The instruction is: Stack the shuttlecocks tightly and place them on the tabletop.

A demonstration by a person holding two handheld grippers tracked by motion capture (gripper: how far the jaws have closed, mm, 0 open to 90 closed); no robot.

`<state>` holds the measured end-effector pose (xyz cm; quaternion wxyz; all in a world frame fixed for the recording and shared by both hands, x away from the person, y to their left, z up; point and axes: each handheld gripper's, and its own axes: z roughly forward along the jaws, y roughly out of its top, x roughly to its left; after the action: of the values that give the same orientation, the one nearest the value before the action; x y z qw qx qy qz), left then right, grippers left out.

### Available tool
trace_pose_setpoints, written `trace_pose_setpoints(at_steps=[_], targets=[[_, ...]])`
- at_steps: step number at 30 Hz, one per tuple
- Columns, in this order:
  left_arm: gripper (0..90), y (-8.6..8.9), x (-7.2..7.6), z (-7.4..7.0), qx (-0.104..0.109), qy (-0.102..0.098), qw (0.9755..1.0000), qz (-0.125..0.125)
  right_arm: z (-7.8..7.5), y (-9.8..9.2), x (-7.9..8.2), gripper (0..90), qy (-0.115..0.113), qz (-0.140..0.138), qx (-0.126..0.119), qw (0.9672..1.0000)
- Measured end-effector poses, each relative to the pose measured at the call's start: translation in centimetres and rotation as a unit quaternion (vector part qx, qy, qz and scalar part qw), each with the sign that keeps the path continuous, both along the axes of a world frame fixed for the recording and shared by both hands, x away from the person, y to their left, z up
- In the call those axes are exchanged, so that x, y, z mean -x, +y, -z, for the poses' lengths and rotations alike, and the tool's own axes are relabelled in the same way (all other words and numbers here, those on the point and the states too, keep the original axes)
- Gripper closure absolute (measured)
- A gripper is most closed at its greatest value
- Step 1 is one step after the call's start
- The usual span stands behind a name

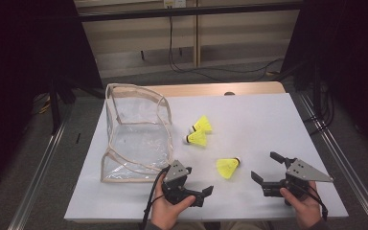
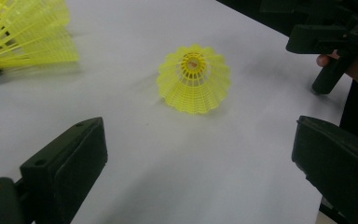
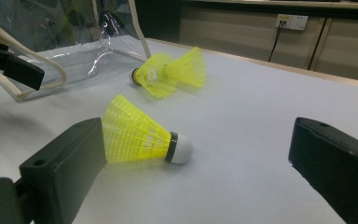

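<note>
The high view shows a white table [image 1: 249, 120] with a clear plastic bag [image 1: 136, 134] lying open on its left part, and I place everything else by that bag. Two yellow shuttlecocks [image 1: 199, 132] lie close together just to the right of the bag, one a little farther back than the other. A third shuttlecock [image 1: 228, 167] lies alone farther right of the bag and nearer the person, on its side. The left gripper [image 1: 199, 191] is held in the left hand [image 1: 167, 208] just in front of the bag's near right corner, its jaws apart and empty. The right gripper [image 1: 267, 168] is held in the right hand [image 1: 303, 203] well to the right of the bag, beyond the lone shuttlecock, its jaws also wide apart and holding nothing. The left gripper view looks between its two separated black jaws at the lone shuttlecock [image 2: 194, 78], seen from its open skirt end on the white surface, with the pair of shuttlecocks [image 2: 28, 35] at the upper left and the right gripper [image 2: 328, 39] at the upper right. The right gripper view shows the lone shuttlecock [image 3: 142, 137] lying between its spread jaws, white cork pointing right, not touched by either; the pair [image 3: 170, 70] lies behind it, beside the bag [image 3: 74, 51].
</note>
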<state>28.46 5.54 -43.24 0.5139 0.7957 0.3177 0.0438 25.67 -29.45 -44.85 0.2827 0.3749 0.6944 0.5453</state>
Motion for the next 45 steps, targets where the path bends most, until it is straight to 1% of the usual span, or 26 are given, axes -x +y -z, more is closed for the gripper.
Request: trace_pose_setpoints(at_steps=[1, 7, 8, 10, 11, 14, 19, 21, 22, 25, 29, 34, 38, 40, 41, 43, 45], targets=[[3.4, 0.1, 0.0, 0.0, -0.003, -0.002, 1.0, 0.001, 0.0, 0.0, 0.0, 2.9, 0.0, 0.0, 0.0, 1.0], [3.9, 0.9, 0.3, -0.1, 0.003, -0.004, 1.0, -0.003, -0.1, 0.1, 0.1, 2.9, -0.002, -0.001, 0.0, 1.0], [4.4, 1.1, 0.3, -0.2, 0.0, -0.003, 1.0, -0.003, -0.1, 0.1, 0.1, 2.9, -0.002, -0.001, 0.0, 1.0], [4.4, 1.3, 0.5, -0.2, 0.005, -0.002, 1.0, 0.0, -0.1, 0.2, 0.2, 2.9, -0.004, -0.003, 0.002, 1.0], [4.4, 1.4, 0.5, -0.3, 0.003, -0.003, 1.0, 0.0, -0.1, 0.2, 0.3, 2.9, -0.004, -0.003, 0.003, 1.0], [4.6, 1.6, 0.6, -0.4, 0.007, -0.004, 1.0, 0.002, -0.2, 0.1, 0.4, 2.9, -0.005, -0.004, 0.003, 1.0], [4.7, 2.0, 0.7, -0.4, 0.012, -0.004, 0.9999, 0.003, -0.2, -0.2, 0.4, 2.9, -0.005, 0.001, 0.001, 1.0], [5.1, 2.2, 0.7, -0.4, 0.008, -0.005, 0.9999, 0.004, -0.2, -0.2, 0.4, 2.9, -0.005, 0.002, 0.0, 1.0], [5.0, 2.3, 0.7, -0.4, 0.012, -0.004, 0.9999, 0.003, -0.2, -0.2, 0.4, 2.9, -0.004, 0.002, 0.0, 1.0], [5.2, 2.5, 0.7, -0.4, 0.008, -0.006, 0.9999, 0.01, -0.2, -0.1, 0.4, 2.9, -0.004, -0.001, 0.0, 1.0], [5.7, 2.9, 0.8, -0.4, 0.012, -0.007, 0.9998, 0.012, -0.2, 0.0, 0.4, 2.9, -0.005, -0.001, 0.003, 1.0], [5.2, 3.1, 0.7, 0.0, 0.007, -0.002, 0.9999, 0.008, -0.2, 0.0, 0.4, 2.9, -0.004, -0.002, 0.0, 1.0], [5.0, 3.2, 0.8, 0.1, -0.001, -0.005, 1.0, 0.008, -0.2, -0.1, 0.5, 2.9, -0.004, -0.002, 0.002, 1.0], [4.7, 3.4, 0.8, 0.2, 0.002, 0.0, 1.0, 0.009, -0.2, -0.1, 0.5, 2.9, -0.004, -0.002, 0.002, 1.0], [4.7, 3.5, 0.8, 0.2, -0.001, -0.001, 1.0, 0.007, -0.2, -0.1, 0.5, 2.9, -0.003, -0.002, 0.002, 1.0], [4.7, 3.9, 0.8, 0.2, -0.002, -0.004, 1.0, 0.008, -0.2, -0.1, 0.5, 2.9, -0.002, -0.001, -0.001, 1.0], [4.7, 4.3, 0.9, 0.1, 0.0, -0.008, 1.0, 0.0, -0.3, -0.1, 0.5, 2.9, -0.004, -0.001, 0.001, 1.0]])
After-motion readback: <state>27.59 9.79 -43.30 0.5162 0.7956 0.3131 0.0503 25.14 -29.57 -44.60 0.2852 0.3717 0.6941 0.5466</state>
